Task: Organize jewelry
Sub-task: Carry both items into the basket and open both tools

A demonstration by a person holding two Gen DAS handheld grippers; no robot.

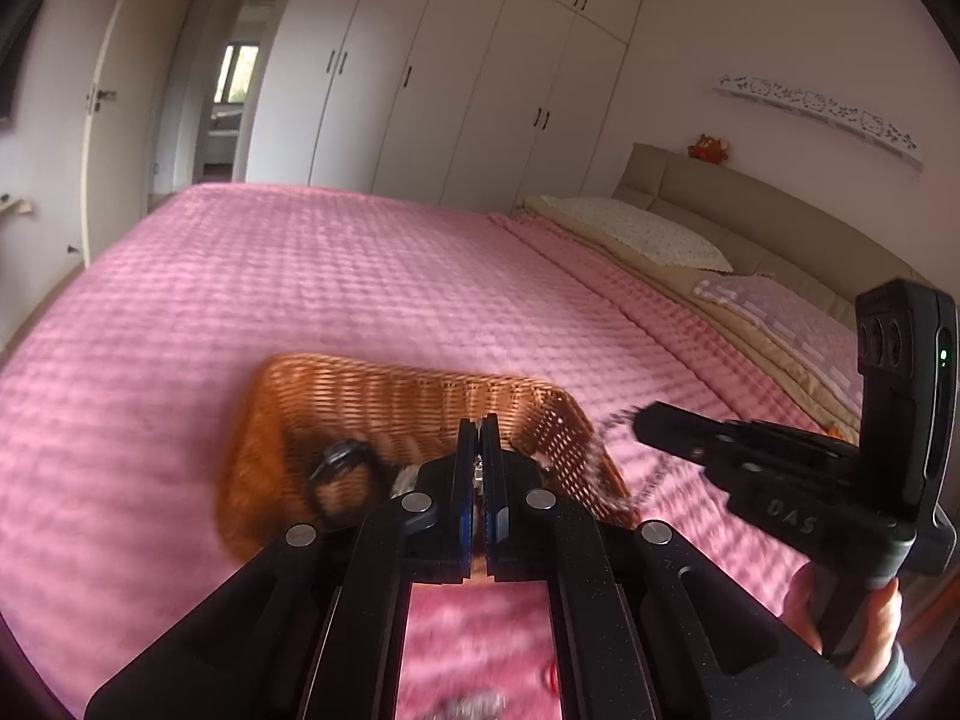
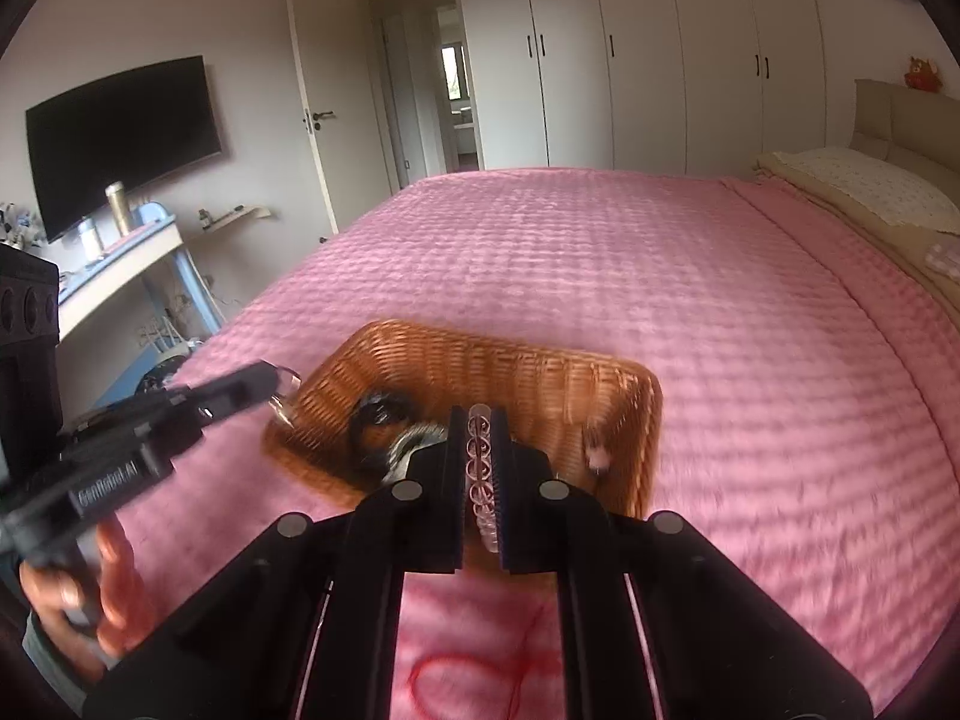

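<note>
Two grippers: left gripper, right gripper. One wicker basket. One dark ring-shaped piece in basket. One red thread on one pink bedspread. Two pillows. One television.

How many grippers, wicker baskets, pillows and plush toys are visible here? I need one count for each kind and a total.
Grippers: 2 (left gripper, right gripper)
Wicker basket: 1
Pillows: 2 (white pillow, lilac pillow)
Plush toy: 1
Total: 6

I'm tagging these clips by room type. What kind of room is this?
Most likely a home bedroom: a large bed under a pink quilted bedspread, tall white built-in wardrobes, and a black wall-mounted television.
</note>
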